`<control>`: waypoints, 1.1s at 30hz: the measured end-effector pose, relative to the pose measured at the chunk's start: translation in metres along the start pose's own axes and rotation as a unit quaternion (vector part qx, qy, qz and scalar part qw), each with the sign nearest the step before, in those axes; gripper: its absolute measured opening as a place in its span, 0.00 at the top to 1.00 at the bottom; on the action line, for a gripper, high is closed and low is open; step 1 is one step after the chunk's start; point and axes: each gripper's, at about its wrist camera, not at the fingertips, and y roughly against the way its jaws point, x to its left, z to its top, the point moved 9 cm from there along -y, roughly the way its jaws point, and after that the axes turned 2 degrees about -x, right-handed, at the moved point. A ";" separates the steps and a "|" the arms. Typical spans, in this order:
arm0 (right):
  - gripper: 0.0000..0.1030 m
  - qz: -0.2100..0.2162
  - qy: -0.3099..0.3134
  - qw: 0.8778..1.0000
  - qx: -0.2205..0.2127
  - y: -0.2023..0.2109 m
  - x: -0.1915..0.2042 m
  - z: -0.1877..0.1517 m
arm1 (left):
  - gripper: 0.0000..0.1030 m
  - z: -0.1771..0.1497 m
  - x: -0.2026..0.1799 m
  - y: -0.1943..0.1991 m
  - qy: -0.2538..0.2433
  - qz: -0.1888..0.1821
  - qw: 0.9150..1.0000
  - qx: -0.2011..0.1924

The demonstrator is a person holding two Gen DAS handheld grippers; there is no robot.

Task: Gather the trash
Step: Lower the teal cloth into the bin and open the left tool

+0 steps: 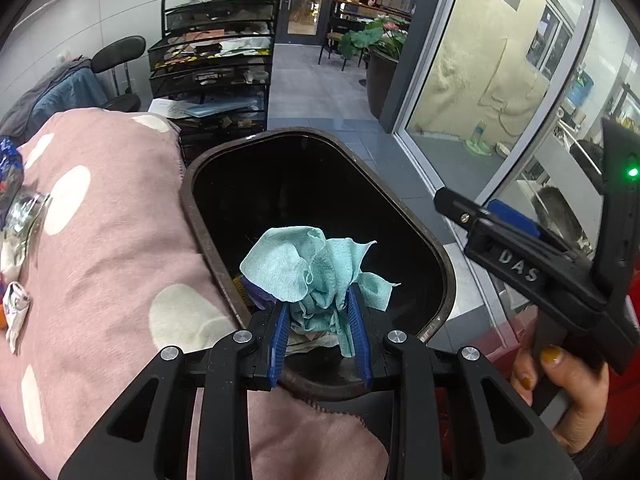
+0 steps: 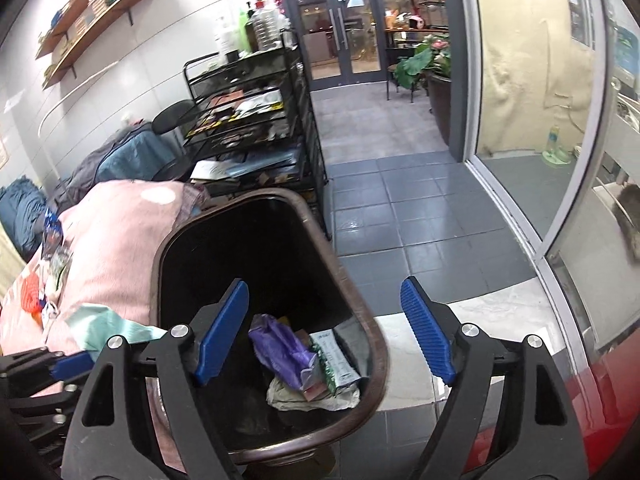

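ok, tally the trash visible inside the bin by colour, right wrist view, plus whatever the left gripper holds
Purple: 1, crumpled purple bag
Green: 1, green printed packet
Off-white: 1, crumpled off-white paper
Red-brown: 1, small reddish wrapper, kind unclear
Teal: 1, teal tissue clamped in the left gripper over the bin
Total: 5

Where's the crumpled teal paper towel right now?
In the left wrist view the teal paper towel is pinched in the left gripper, held over the open black trash bin, beside the pink spotted blanket.
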 end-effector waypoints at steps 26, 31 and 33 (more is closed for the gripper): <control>0.10 -0.014 -0.018 1.000 -0.015 0.000 -0.025 0.009 | 0.15 0.010 -0.013 -0.019 -0.065 0.058 0.996 -0.031; 0.10 -0.005 -0.004 1.000 -0.028 0.006 -0.015 0.010 | 0.14 0.016 -0.006 0.010 -0.071 0.088 0.990 -0.079; 0.09 0.001 0.003 0.999 -0.035 0.009 -0.009 0.011 | 0.12 0.019 0.001 0.024 -0.061 0.092 0.989 -0.099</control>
